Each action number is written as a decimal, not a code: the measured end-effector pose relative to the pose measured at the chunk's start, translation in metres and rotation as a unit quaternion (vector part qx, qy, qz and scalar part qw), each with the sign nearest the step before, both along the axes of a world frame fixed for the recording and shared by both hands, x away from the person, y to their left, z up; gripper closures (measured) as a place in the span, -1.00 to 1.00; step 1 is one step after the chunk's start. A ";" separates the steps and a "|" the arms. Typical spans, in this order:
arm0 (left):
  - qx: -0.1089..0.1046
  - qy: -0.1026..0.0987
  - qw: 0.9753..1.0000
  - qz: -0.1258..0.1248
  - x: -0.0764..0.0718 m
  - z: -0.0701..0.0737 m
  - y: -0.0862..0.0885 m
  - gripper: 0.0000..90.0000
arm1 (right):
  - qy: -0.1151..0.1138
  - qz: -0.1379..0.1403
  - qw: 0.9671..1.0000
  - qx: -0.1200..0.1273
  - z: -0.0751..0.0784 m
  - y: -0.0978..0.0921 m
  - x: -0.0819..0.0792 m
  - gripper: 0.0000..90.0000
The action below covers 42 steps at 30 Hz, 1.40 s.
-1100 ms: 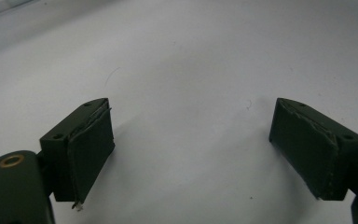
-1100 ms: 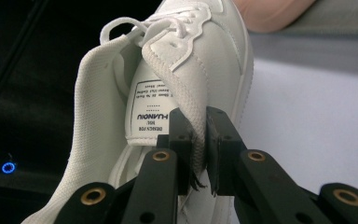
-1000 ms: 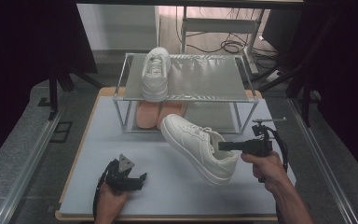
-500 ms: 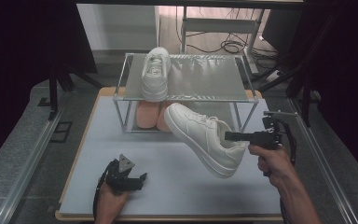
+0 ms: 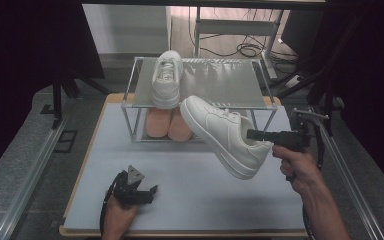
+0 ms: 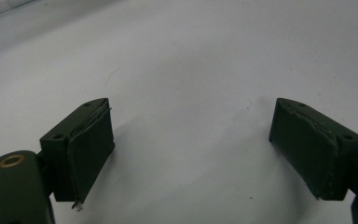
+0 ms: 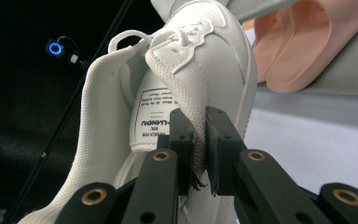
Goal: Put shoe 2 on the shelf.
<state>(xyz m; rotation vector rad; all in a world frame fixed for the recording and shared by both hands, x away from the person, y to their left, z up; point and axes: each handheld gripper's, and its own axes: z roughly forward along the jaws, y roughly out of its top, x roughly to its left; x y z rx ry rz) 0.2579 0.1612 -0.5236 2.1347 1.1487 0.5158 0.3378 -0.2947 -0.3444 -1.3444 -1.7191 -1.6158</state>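
- Right tongs (image 5: 252, 134): clamped on the collar edge of a white sneaker (image 5: 225, 135), held in the air, toe tilted up toward the front rail of the metal rack (image 5: 220, 82).
- Left tongs (image 5: 150, 192): jaws wide, holding nothing, low over the tabletop (image 5: 190, 185) near its front edge.
- Rack top: second white sneaker (image 5: 166, 79) at the left; right half bare.
- Under the rack: pink slippers (image 5: 167, 124).
- Bare tabletop lies between both tongs.

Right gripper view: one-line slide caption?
Right gripper pinches the white sneaker by its collar, pink slippers behind.
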 end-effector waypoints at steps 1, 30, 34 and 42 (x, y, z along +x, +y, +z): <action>0.000 0.000 1.000 0.000 0.000 0.000 0.000 -0.70 | 0.002 -0.005 1.000 0.003 0.001 0.000 0.002 0.84; 0.001 -0.001 1.000 0.000 0.000 0.000 0.000 -0.70 | -0.001 -0.153 0.988 -0.010 0.022 0.031 0.069 0.83; 0.000 -0.001 1.000 0.000 0.000 0.000 0.000 -0.70 | -0.004 -0.173 0.985 -0.022 0.024 0.034 0.075 0.82; 0.002 -0.002 1.000 -0.001 0.000 0.000 0.000 -0.70 | -0.026 -0.195 0.979 -0.050 0.032 0.051 0.084 0.77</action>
